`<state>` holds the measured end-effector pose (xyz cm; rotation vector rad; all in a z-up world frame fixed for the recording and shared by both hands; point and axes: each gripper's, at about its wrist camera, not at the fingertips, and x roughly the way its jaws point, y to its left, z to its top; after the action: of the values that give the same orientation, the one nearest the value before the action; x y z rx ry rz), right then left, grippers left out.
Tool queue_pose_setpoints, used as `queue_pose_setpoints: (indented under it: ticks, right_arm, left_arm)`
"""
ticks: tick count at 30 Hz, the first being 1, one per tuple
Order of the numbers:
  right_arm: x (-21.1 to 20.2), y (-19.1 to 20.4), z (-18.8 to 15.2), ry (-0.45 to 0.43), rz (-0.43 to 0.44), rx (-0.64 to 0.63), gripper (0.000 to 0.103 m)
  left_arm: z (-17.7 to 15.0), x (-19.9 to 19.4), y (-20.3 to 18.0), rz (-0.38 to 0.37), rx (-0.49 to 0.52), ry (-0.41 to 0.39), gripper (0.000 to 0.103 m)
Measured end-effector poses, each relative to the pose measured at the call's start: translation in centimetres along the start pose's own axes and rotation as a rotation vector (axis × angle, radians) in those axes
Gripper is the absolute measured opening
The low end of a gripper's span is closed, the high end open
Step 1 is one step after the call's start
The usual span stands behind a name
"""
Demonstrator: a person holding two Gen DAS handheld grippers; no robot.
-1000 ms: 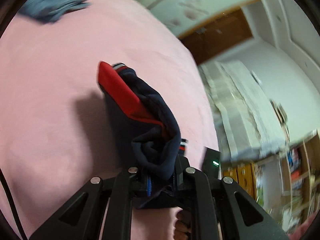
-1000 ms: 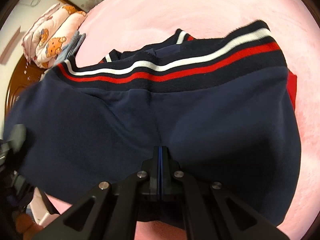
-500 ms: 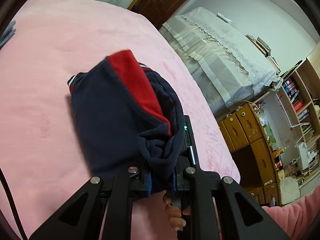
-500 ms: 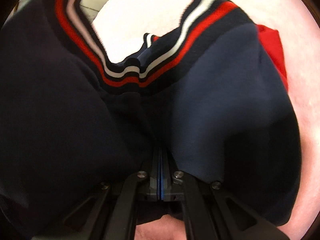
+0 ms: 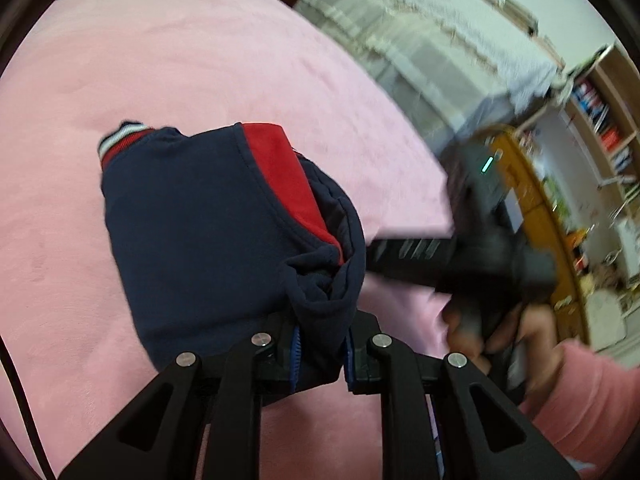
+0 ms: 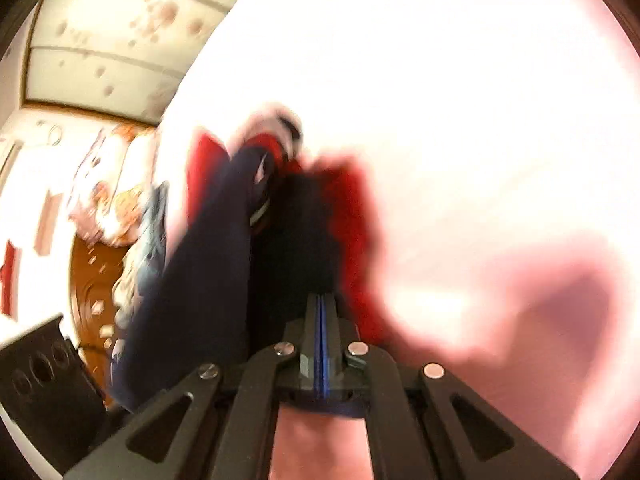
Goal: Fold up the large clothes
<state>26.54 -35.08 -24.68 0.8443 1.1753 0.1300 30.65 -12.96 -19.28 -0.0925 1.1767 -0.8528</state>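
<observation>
Over the pink bed (image 5: 168, 80), left gripper (image 5: 320, 354) clamps bunched navy-red sweater (image 5: 208, 232); right gripper (image 6: 322, 320) pinched shut on its edge. Earlier spread wide between them, the cloth now hangs narrow: hands brought together, so a fold is probably forming.

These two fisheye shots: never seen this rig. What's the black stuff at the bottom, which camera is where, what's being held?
No robot arm here: a person carries a handheld two-finger gripper in each hand, with a camera on each that looks along its fingers. The black linkages at the bottom of each picture are that gripper's own fingers.

In the left wrist view, the left gripper pinches a bunched edge of a navy and red garment above a pink blanket. The blurred black device at right is the right gripper, carried by a hand.

The right wrist view is blurred; the right gripper has its jaws together on the same garment.
</observation>
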Motion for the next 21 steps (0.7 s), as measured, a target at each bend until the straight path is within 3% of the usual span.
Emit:
queue_pose_setpoints:
  ticks: [3, 5, 9, 11, 14, 18, 21]
  right_arm:
    - [-1.7, -0.9, 1.5, -0.053, -0.073, -0.005, 0.005]
    - [-2.4, -0.9, 2.3, -0.071, -0.116, -0.028, 0.005]
    - [-2.7, -0.1, 2.0, -0.079, -0.154, -0.067, 0.005]
    - [-2.6, 0.2, 1.9, -0.074, -0.131, -0.084, 0.005]
    - [-2.1, 1.4, 2.4, -0.04, -0.063, -0.082, 0.007]
    - [-0.3, 2.4, 2.5, 0.006, -0.016, -0.071, 0.033]
    - [0.5, 3.0, 2.6, 0.013, -0.024, -0.086, 0.035]
  left_arm:
    - [-0.5, 1.9, -0.2, 0.03, 0.008, 0.052, 0.02]
    - [-0.8, 3.4, -0.6, 0.041, 0.02, 0.1, 0.033]
    - [-0.9, 3.9, -1.2, 0.055, 0.005, 0.125, 0.048]
    - [-0.9, 3.2, -1.3, 0.043, -0.019, 0.134, 0.061]
    - [-1.1, 1.5, -1.2, 0.053, -0.049, 0.129, 0.072]
    - [-1.6, -0.7, -0.4, 0.112, -0.069, 0.117, 0.076]
    - [-2.2, -2.2, 1.8, 0.153, -0.133, 0.11, 0.076]
